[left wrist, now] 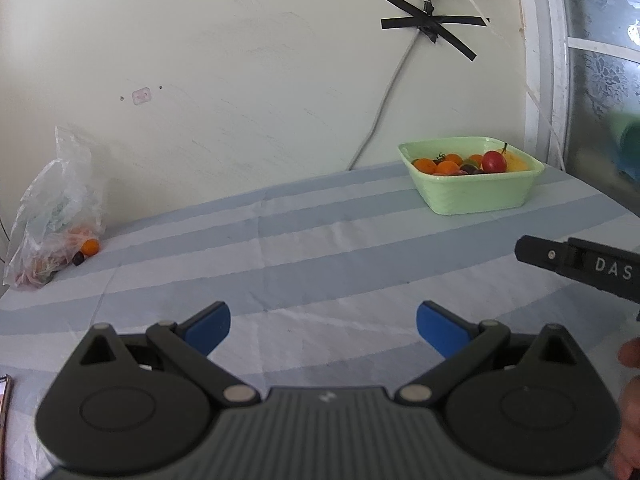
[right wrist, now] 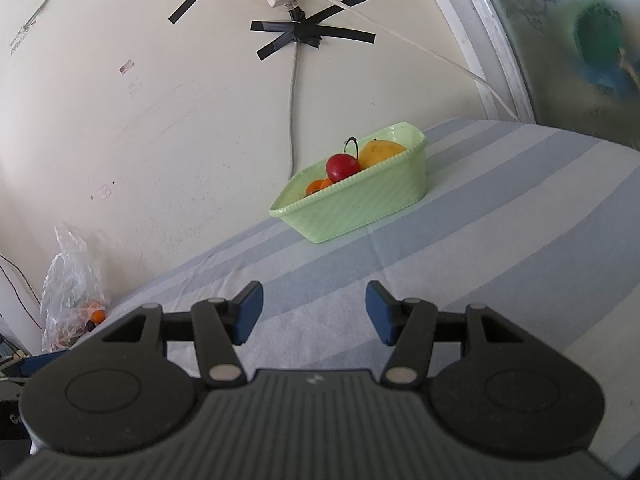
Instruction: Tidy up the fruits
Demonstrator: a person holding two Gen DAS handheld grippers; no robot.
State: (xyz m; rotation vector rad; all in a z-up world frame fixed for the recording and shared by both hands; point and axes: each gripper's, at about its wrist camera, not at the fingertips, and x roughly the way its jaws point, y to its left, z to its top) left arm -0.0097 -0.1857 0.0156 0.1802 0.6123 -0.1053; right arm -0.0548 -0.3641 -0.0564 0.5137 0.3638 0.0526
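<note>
A pale green basket [left wrist: 480, 196] [right wrist: 360, 212] stands at the far right of the striped table, holding several small oranges [left wrist: 425, 165], a red apple [left wrist: 494, 161] [right wrist: 342, 167] and a yellow fruit [right wrist: 380, 151]. At the far left a clear plastic bag [left wrist: 56, 216] [right wrist: 72, 296] leans on the wall, with a small orange [left wrist: 90, 246] and a dark fruit [left wrist: 78, 258] at its mouth. My left gripper [left wrist: 323, 330] hovers open over bare cloth, nothing between its blue pads. My right gripper [right wrist: 314, 312] is open and empty too, short of the basket; its black side [left wrist: 580, 264] shows at the right of the left wrist view.
A grey cable [left wrist: 384, 108] taped with black strips runs down the wall behind the basket. A white window frame [left wrist: 540, 60] borders the table's right. A hand [left wrist: 630, 400] shows at the right edge. The striped cloth [left wrist: 320, 248] lies between bag and basket.
</note>
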